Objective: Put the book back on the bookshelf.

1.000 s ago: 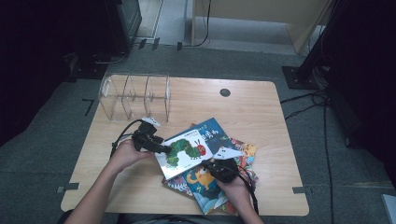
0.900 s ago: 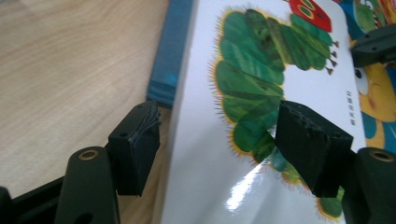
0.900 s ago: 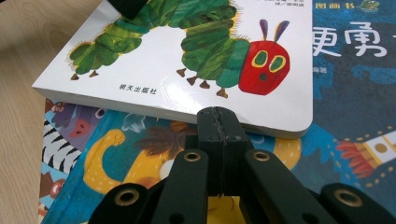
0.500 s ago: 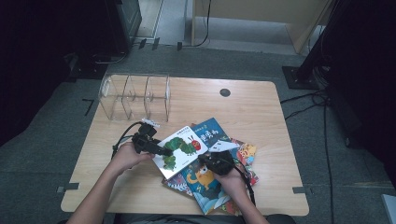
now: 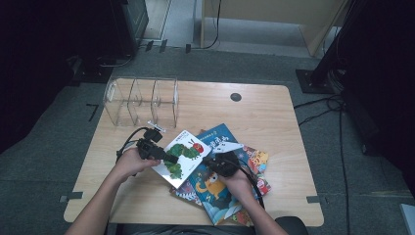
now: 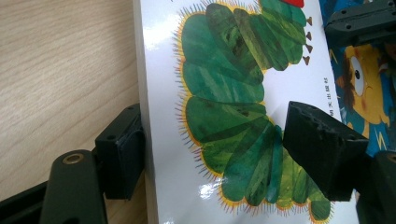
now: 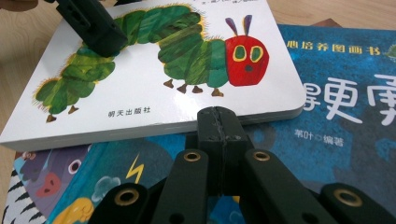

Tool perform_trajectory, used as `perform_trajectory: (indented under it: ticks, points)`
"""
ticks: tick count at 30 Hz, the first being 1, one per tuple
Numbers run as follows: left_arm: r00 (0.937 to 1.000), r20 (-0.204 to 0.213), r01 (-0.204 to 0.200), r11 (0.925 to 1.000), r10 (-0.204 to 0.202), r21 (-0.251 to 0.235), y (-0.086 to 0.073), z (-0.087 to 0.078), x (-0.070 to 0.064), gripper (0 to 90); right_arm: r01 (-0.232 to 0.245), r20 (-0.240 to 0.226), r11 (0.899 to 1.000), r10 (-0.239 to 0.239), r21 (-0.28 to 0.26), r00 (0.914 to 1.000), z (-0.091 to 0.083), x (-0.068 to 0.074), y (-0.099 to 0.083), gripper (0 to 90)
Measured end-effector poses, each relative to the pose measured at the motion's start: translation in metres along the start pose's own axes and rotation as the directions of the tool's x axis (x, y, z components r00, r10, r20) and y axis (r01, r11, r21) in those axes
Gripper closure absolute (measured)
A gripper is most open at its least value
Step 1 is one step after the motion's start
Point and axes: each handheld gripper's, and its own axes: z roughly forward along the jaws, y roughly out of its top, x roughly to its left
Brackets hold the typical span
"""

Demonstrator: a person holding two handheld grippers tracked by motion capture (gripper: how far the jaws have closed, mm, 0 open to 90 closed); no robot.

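Note:
A white board book with a green caterpillar (image 5: 183, 155) lies tilted on a pile of picture books near the table's front. My left gripper (image 5: 168, 158) is shut on its left edge; in the left gripper view (image 6: 219, 144) one jaw sits under the book (image 6: 224, 93) and the other presses on the cover. My right gripper (image 5: 216, 163) is shut with nothing between its jaws. Its joined tips (image 7: 218, 128) touch the near edge of the caterpillar book (image 7: 140, 98), resting above a blue book (image 7: 345, 126).
The blue book (image 5: 221, 137) and several colourful picture books (image 5: 222, 196) are stacked at the front middle of the wooden table (image 5: 274, 122). A clear acrylic divider rack (image 5: 142, 100) stands at the back left. A black round cap (image 5: 236, 97) sits near the far edge.
The caterpillar book has slid a little to the left in my left gripper. My right gripper has moved forward and left up to the book's edge.

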Motion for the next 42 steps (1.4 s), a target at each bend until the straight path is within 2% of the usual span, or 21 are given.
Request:
perform_trajectory:
  ticks: [2, 7, 10, 12, 15, 18, 21, 28, 30, 31, 34, 35, 36, 38, 41, 42]
  points:
    - [0.9996, -0.016, 0.024, 0.9997, -0.024, -0.006, -0.001, -0.002, 0.000, 24.5, -0.012, -0.006, 1.000, 0.012, -0.002, 0.9999, 0.003, 0.000, 0.002, 90.0]
    - [0.9981, -0.049, 0.037, 0.9993, -0.037, -0.005, -0.003, -0.008, -0.004, 26.1, -0.008, -0.006, 1.000, 0.008, 0.006, 1.0000, 0.007, 0.000, 0.006, 90.0]
    - [0.9967, -0.072, 0.034, 0.9980, -0.038, -0.054, -0.005, -0.023, -0.009, 36.1, -0.005, -0.005, 1.000, 0.005, 0.001, 1.0000, 0.010, -0.001, 0.008, 90.0]
    - [0.9968, -0.070, 0.034, 0.9974, -0.038, -0.064, -0.005, -0.027, -0.011, 38.7, -0.009, -0.004, 1.000, 0.009, 0.003, 1.0000, 0.011, -0.001, 0.009, 90.0]
    - [0.9954, -0.087, 0.034, 0.9973, -0.039, -0.065, 0.000, -0.040, -0.024, 43.0, 0.002, 0.001, 1.000, -0.002, 0.001, 1.0000, 0.012, 0.000, 0.010, 90.0]
    - [0.9954, -0.079, 0.050, 0.9973, -0.054, -0.054, 0.006, -0.045, -0.029, 49.4, 0.009, 0.006, 1.000, -0.009, 0.001, 0.9999, 0.012, 0.000, 0.011, 90.0]
    - [0.9948, -0.077, 0.064, 0.9976, -0.066, -0.027, 0.018, -0.050, -0.043, 54.2, 0.007, 0.004, 1.000, -0.007, -0.004, 1.0000, 0.012, 0.000, 0.010, 90.0]
    - [0.9928, -0.085, 0.085, 0.9963, -0.084, 0.007, 0.037, -0.045, -0.058, 62.6, 0.008, -0.012, 1.000, -0.008, -0.020, 0.9999, 0.011, 0.002, 0.011, 90.0]
    - [0.9929, -0.053, 0.107, 0.9941, -0.106, 0.018, 0.041, -0.042, -0.057, 65.8, 0.009, -0.017, 1.000, -0.009, -0.022, 0.9998, 0.011, 0.001, 0.011, 90.0]
    - [0.9929, -0.053, 0.107, 0.9941, -0.106, 0.018, 0.041, -0.042, -0.057, 67.8, 0.011, -0.017, 1.000, -0.012, -0.026, 0.9998, 0.011, 0.002, 0.011, 90.0]
    - [0.9911, 0.025, 0.130, 0.9912, -0.131, 0.026, 0.050, -0.040, -0.060, 73.5, 0.024, -0.015, 0.999, -0.024, -0.027, 0.9996, 0.011, 0.003, 0.011, 88.6]
    - [0.9916, 0.022, 0.127, 0.9916, -0.128, 0.026, 0.053, -0.041, -0.062, 73.8, 0.026, -0.014, 0.999, -0.027, -0.029, 0.9995, 0.010, 0.002, 0.011, 86.5]
    - [0.9939, -0.011, 0.110, 0.9934, -0.110, 0.031, 0.055, -0.042, -0.064, 75.7, 0.023, -0.019, 0.999, -0.024, -0.029, 0.9995, 0.010, 0.002, 0.012, 85.1]
    - [0.9949, -0.011, 0.100, 0.9944, -0.100, 0.032, 0.058, -0.045, -0.064, 76.9, 0.025, -0.020, 0.999, -0.025, -0.028, 0.9995, 0.008, 0.001, 0.012, 83.3]
    - [0.9943, -0.041, 0.100, 0.9942, -0.099, 0.038, 0.059, -0.048, -0.064, 77.2, 0.040, -0.010, 0.999, -0.040, -0.026, 0.9991, 0.006, 0.001, 0.012, 81.2]
    - [0.9948, -0.050, 0.091, 0.9950, -0.089, 0.041, 0.059, -0.051, -0.064, 77.2, 0.049, 0.000, 0.998, -0.049, -0.025, 0.9988, 0.005, 0.000, 0.012, 77.6]
